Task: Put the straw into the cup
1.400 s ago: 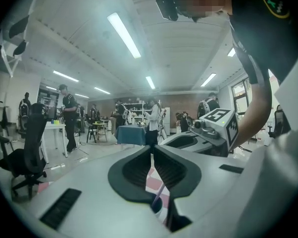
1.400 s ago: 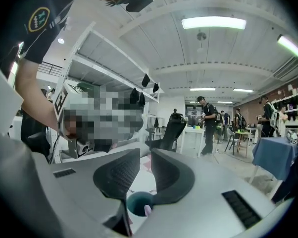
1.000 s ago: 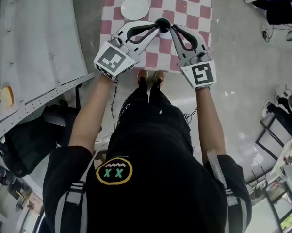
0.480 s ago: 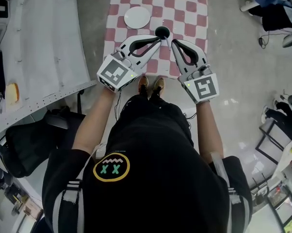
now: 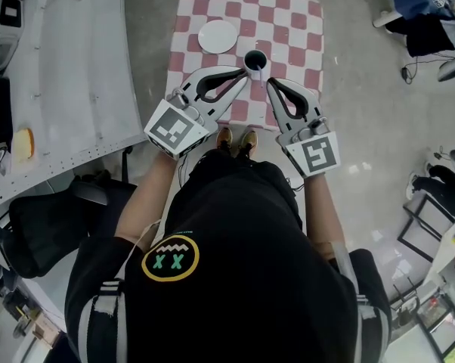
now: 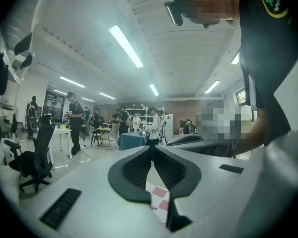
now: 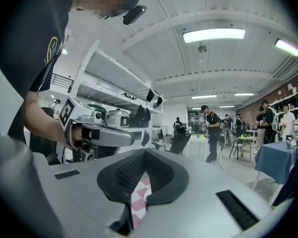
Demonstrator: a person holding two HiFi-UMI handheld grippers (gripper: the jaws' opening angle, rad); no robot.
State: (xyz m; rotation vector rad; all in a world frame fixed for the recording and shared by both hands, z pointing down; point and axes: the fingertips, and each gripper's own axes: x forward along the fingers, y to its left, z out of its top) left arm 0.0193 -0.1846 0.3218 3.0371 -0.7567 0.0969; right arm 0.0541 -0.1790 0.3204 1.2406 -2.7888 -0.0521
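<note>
I'm holding left tongs (image 5: 245,72) and right tongs (image 5: 270,83) clenched and empty, dark-bottomed white cup (image 5: 255,60) just beyond the tips, probably lining up. No straw showing.

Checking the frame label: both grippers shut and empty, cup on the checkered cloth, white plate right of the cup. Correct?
One error: the head view shows the white plate left of the cup, slightly farther away. The rest holds: left gripper and right gripper shut and empty, cup on the checkered cloth.
</note>
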